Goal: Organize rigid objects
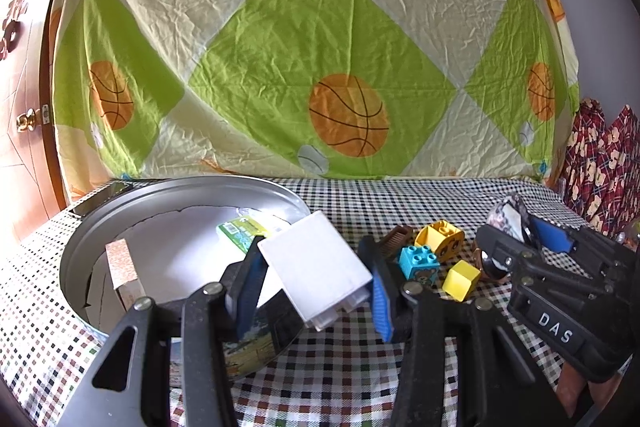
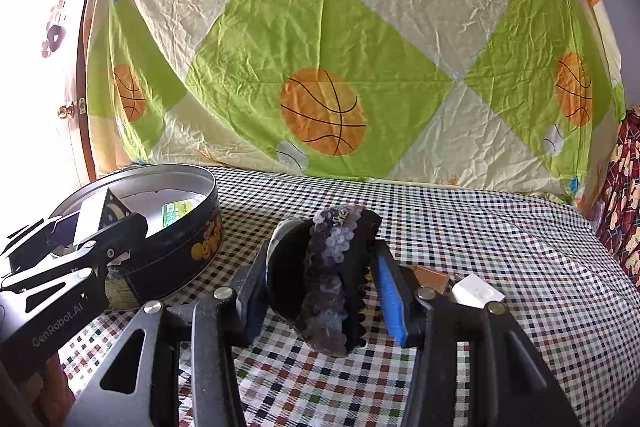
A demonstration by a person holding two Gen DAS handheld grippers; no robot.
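**Both tongs loaded beside the round tin on the checked cloth**

Your left gripper [image 1: 316, 281] pinches a smooth white rectangular box [image 1: 316, 267], tilted, over the near rim of the round metal tin [image 1: 80, 231]. The tin has a bare grey inner wall and a printed dark outer wall, and holds a green packet [image 1: 242, 231] and a glittery carton [image 1: 124, 267]. Your right gripper [image 2: 324, 279] pinches a black hair claw clip [image 2: 324, 275] banded with purple sequins, held above the cloth just right of the tin. Loose on the tablecloth [image 1: 340, 367] between the two grippers are a yellow cube [image 1: 461, 279], a studded blue brick [image 1: 418, 261], a yellow brick [image 1: 440, 239] and a ribbed brown piece [image 1: 396, 239]. A small white part [image 2: 476, 291] lies past the right finger. A wrinkled basketball-print sheet [image 1: 320, 47] closes off the rear.
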